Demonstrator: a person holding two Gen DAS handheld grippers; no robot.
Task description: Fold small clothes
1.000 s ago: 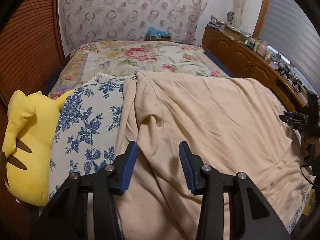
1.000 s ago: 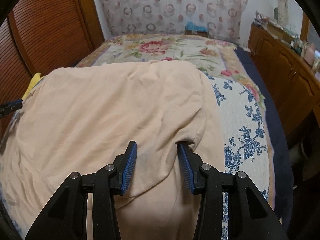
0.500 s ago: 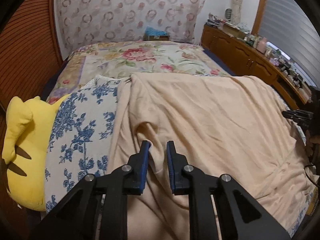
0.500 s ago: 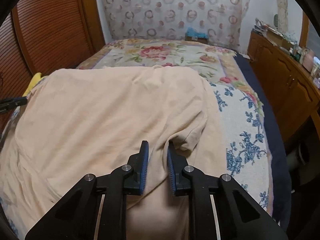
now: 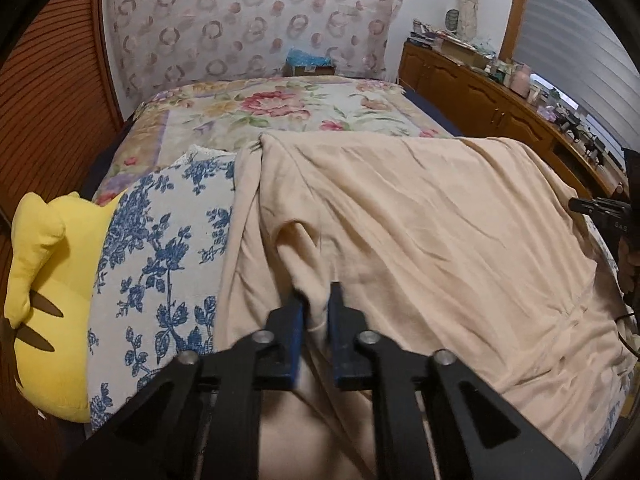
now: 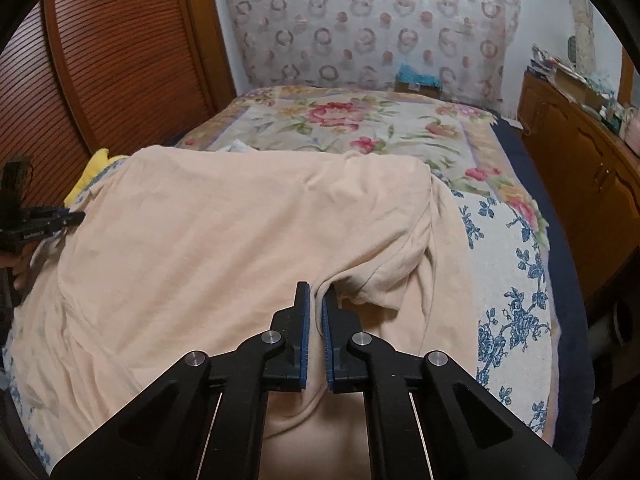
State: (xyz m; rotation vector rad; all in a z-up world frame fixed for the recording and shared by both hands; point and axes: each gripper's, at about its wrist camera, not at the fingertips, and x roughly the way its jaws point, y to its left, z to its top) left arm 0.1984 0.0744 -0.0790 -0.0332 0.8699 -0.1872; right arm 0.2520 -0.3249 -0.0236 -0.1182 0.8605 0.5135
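Note:
A beige T-shirt (image 5: 420, 224) lies spread across the bed and also shows in the right wrist view (image 6: 224, 232). My left gripper (image 5: 316, 300) is shut on a pinched fold of the shirt near its left sleeve (image 5: 296, 248). My right gripper (image 6: 316, 296) is shut on a fold of the shirt beside its right sleeve (image 6: 380, 280). Each gripper shows at the edge of the other's view: the right one (image 5: 600, 210) and the left one (image 6: 48, 220).
The bed has a blue floral cover (image 5: 160, 256) and a flowered quilt (image 5: 288, 108) farther back. A yellow plush toy (image 5: 40, 280) lies at the bed's left edge. A wooden dresser (image 6: 580, 168) with clutter runs along the right. A slatted wooden door (image 6: 120, 56) stands on the left.
Both grippers have closed from open onto folds of the shirt near its sleeves. The pinched cloth has bunched up between the pads, and both views have risen a little.

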